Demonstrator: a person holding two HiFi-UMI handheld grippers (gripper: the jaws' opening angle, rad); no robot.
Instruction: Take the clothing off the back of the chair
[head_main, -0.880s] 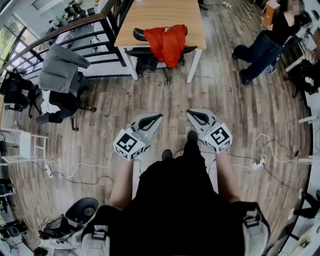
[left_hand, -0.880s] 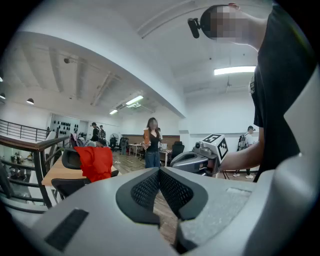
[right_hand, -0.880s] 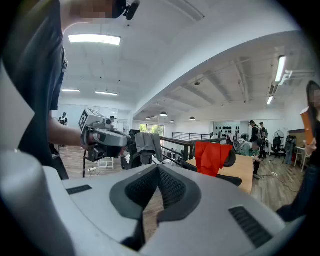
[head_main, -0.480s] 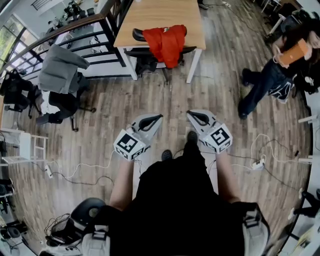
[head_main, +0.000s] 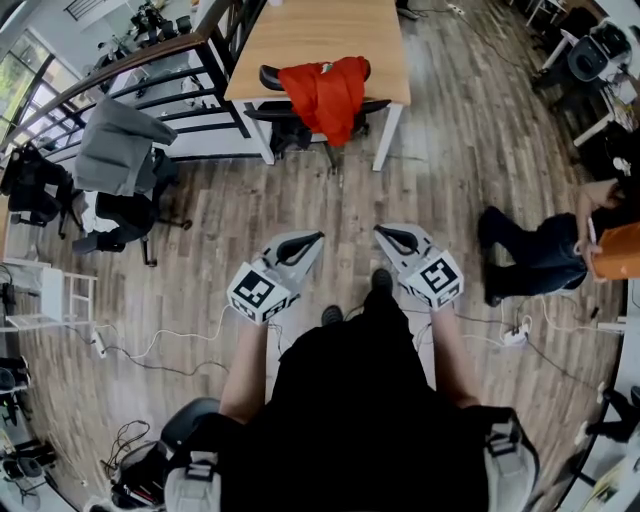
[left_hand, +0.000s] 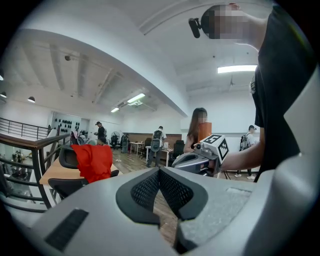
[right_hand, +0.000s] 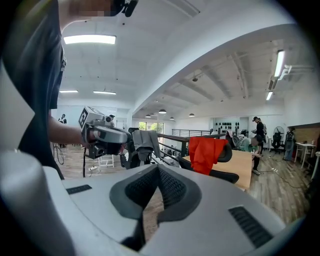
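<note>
Red clothing, perhaps labelled, drapes chair; left gripper, right gripper clenched, empty.

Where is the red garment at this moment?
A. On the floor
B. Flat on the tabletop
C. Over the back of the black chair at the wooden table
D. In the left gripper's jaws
C: the red garment hangs over the back of the black chair at the wooden table.

Red cloth garment, wood-plank floor, wooden tabletop.
</note>
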